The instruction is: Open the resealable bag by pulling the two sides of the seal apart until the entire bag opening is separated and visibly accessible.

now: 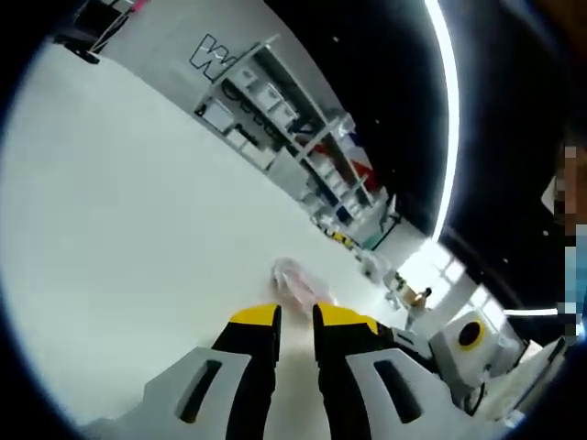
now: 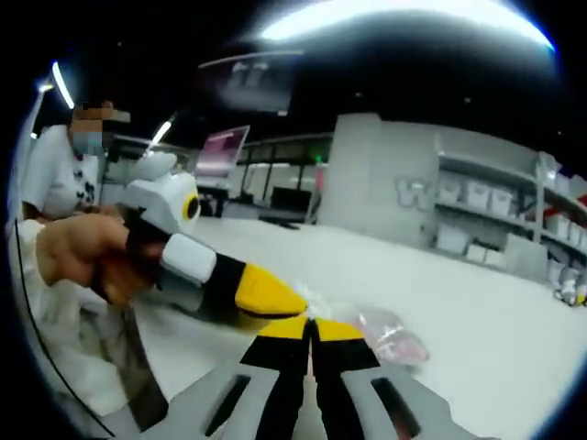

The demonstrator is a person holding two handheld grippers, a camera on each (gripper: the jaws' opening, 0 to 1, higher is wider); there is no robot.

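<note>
The resealable bag (image 1: 298,280) is clear with something pink inside and hangs in the air off the tips of both grippers. My left gripper (image 1: 297,316) has yellow-tipped black jaws with a narrow gap between them, pinching the bag's near edge. In the right gripper view, the bag (image 2: 390,335) lies just beyond my right gripper (image 2: 312,326), whose jaws are pressed nearly together on its edge. The left gripper (image 2: 266,295) comes in from the left, held in a person's hand (image 2: 78,252), and its yellow tip meets the same edge of the bag.
A wide white floor (image 1: 119,211) spreads below. White shelving with boxes (image 1: 284,110) lines a wall, and it shows again as shelving (image 2: 495,229) in the right gripper view. A person in a white shirt (image 2: 55,174) stands at the left. The right gripper's body (image 1: 463,339) sits low on the right.
</note>
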